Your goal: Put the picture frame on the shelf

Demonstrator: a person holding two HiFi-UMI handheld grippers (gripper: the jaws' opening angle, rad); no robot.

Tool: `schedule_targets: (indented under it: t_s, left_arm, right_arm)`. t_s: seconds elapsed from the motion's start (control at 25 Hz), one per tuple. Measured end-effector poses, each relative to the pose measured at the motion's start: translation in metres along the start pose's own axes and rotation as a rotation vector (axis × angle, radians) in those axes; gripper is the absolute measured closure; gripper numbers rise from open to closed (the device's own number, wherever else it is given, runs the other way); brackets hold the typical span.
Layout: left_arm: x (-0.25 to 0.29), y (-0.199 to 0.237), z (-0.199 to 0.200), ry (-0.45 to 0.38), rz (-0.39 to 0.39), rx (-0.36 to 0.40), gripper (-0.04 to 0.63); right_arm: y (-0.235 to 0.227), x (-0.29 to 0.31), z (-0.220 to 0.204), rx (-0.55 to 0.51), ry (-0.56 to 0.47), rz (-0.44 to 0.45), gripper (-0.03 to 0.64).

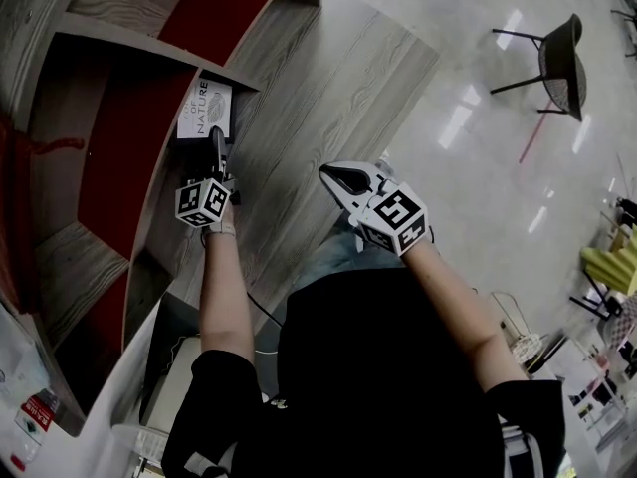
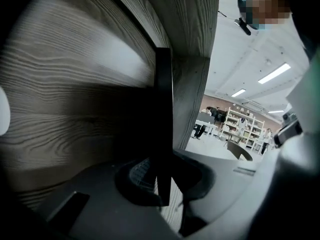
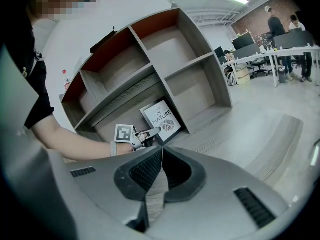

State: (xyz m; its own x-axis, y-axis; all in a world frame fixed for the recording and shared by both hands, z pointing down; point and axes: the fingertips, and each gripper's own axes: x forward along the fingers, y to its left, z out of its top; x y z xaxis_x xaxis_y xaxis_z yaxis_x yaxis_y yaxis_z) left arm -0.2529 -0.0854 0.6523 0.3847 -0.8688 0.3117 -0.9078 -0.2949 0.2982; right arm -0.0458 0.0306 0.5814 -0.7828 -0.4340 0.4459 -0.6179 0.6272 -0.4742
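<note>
The black picture frame [image 1: 204,110] with a white print stands tilted in a low compartment of the grey wooden shelf [image 1: 119,43]. In the right gripper view the frame [image 3: 163,120] leans back inside the shelf [image 3: 195,59]. My left gripper [image 1: 217,145] is shut on the frame's edge. In the left gripper view the frame [image 2: 163,129] shows edge-on as a dark bar between the jaws of the left gripper [image 2: 162,184]. My right gripper [image 1: 335,176] hovers to the right over the shelf's base board, shut and holding nothing. In its own view the right gripper [image 3: 161,150] has its tips touching.
The shelf has red back panels [image 1: 229,3] and several compartments. A black chair [image 1: 559,60] stands on the glossy floor at the far right. Desks and people [image 3: 282,29] are in the background. White bags [image 1: 30,406] lie at the lower left.
</note>
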Motion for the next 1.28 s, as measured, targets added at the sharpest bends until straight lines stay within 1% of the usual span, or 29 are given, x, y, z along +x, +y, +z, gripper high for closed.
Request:
schedule_targets:
  t_s: [0.12, 0.24, 0.36, 0.52, 0.76, 0.96, 1.28]
  left_arm:
    - [0.004, 0.007, -0.006, 0.023, 0.023, 0.005, 0.537]
    - [0.005, 0.015, -0.008, 0.022, 0.033, -0.002, 0.537]
    - [0.005, 0.018, -0.007, 0.024, 0.046, 0.007, 0.537]
    - [0.005, 0.030, -0.006, 0.023, 0.113, -0.006, 0.537]
    - [0.006, 0.038, -0.005, 0.020, 0.182, 0.007, 0.509]
    - [0.007, 0.048, -0.002, 0.014, 0.254, -0.002, 0.473]
    - [0.011, 0.061, 0.004, 0.019, 0.321, 0.010, 0.442]
  right_arm:
    - [-0.002, 0.000, -0.001, 0.007, 0.002, -0.003, 0.618]
    - [-0.002, 0.000, -0.002, 0.009, 0.004, -0.003, 0.618]
    - [-0.001, 0.001, -0.003, 0.012, 0.006, -0.001, 0.618]
    - [0.000, 0.002, -0.006, 0.017, 0.011, -0.001, 0.618]
    - [0.003, 0.004, -0.008, 0.018, 0.014, 0.003, 0.618]
    - [0.003, 0.004, -0.007, 0.018, 0.013, 0.001, 0.618]
    - [0.001, 0.002, -0.009, 0.021, 0.013, -0.003, 0.618]
